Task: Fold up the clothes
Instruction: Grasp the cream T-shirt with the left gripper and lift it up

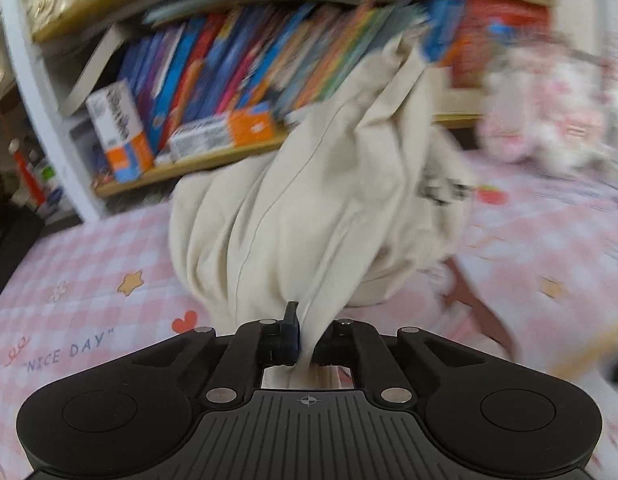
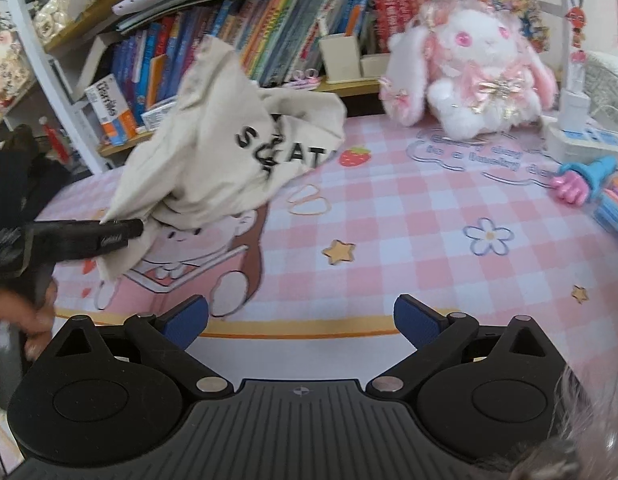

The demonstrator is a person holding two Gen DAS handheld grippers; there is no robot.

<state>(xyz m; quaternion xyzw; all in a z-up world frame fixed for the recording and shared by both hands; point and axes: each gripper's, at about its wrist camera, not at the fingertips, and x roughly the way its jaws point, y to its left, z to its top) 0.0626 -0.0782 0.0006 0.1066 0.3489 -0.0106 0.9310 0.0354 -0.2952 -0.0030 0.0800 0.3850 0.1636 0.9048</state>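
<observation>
Left wrist view is motion-blurred: left gripper (image 1: 307, 336) has its jaws pressed together on a pinch of the cream garment (image 1: 309, 200), cloth running down between the fingers and out below them. Most of the fabric bunches up ahead of the gripper, over the pink checked tablecloth (image 1: 89, 280); its far end rises against the bookshelf (image 1: 237, 80), top corner smeared. Book spines unreadable from blur. Plush rabbit (image 1: 545, 120) at right is only a pink-white smudge.

Right wrist view is sharper. Right gripper (image 2: 301, 322) has its blue pads (image 2: 187, 320) spread wide, nothing between them, bare tablecloth (image 2: 429, 240) beneath. Garment (image 2: 229, 152) hangs crumpled at left, black lettering partly folded in and only part legible. Left gripper (image 2: 121, 232) enters from the left edge, tip buried in the cloth's lower corner; a hand (image 2: 13, 320) on its grip is cut off by the frame. Plush rabbit (image 2: 473, 64) sits at the back of the table, pink toy hand (image 2: 581, 180) near the right edge. Grey blur at bottom right corner, can't identify.
</observation>
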